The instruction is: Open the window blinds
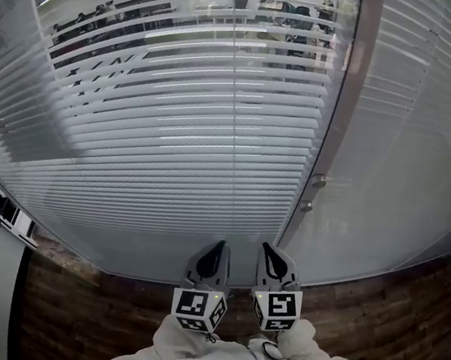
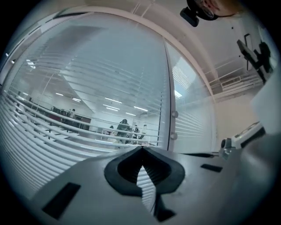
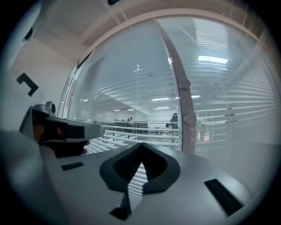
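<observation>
Left gripper [image 1: 215, 248] and right gripper [image 1: 274, 252]: both jaws pressed together, empty, side by side, facing window blinds [image 1: 176, 119], not touching.

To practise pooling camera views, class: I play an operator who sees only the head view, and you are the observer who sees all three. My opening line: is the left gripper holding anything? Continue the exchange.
Observer: No. Its own view shows the left gripper shut, with nothing between the jaws.
Operator: And the right one?
Observer: The right gripper is shut and empty too.
Operator: What lies beyond the blinds?
Observer: Through the blinds, the gripper views show lit ceiling lights, which your view misses.
</observation>
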Demonstrator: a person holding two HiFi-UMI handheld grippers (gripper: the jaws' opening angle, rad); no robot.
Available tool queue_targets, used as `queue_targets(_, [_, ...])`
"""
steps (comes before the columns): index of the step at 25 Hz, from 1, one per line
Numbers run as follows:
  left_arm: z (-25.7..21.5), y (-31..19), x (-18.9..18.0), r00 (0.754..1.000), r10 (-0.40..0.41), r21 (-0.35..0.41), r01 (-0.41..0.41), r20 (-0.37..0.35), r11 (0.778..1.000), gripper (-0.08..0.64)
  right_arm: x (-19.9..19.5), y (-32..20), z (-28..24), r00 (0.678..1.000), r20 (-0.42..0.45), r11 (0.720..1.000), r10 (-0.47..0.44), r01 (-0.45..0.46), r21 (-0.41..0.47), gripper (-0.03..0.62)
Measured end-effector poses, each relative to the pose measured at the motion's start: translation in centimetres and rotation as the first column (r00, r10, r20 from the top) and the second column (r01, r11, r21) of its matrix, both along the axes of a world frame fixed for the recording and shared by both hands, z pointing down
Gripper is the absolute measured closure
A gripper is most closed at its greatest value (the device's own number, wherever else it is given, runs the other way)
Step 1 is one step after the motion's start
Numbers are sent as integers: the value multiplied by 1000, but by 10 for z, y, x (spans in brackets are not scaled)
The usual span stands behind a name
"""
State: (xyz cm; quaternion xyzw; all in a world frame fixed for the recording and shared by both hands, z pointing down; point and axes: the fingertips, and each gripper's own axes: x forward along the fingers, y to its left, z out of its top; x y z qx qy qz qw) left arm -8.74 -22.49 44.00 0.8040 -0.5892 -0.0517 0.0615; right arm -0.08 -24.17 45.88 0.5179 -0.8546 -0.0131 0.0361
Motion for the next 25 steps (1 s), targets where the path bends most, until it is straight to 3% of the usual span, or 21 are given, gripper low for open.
queue_targets(9, [2,4,5,1000,-8,3,8,0,1000,560,1,-5,-25,998,61,999,-10,7,50,580])
queue_targets(25, [8,6,12,1000,-7,-21,6,-28,1000,560,11,-3,-27,999,38,998,13,-15,53,581])
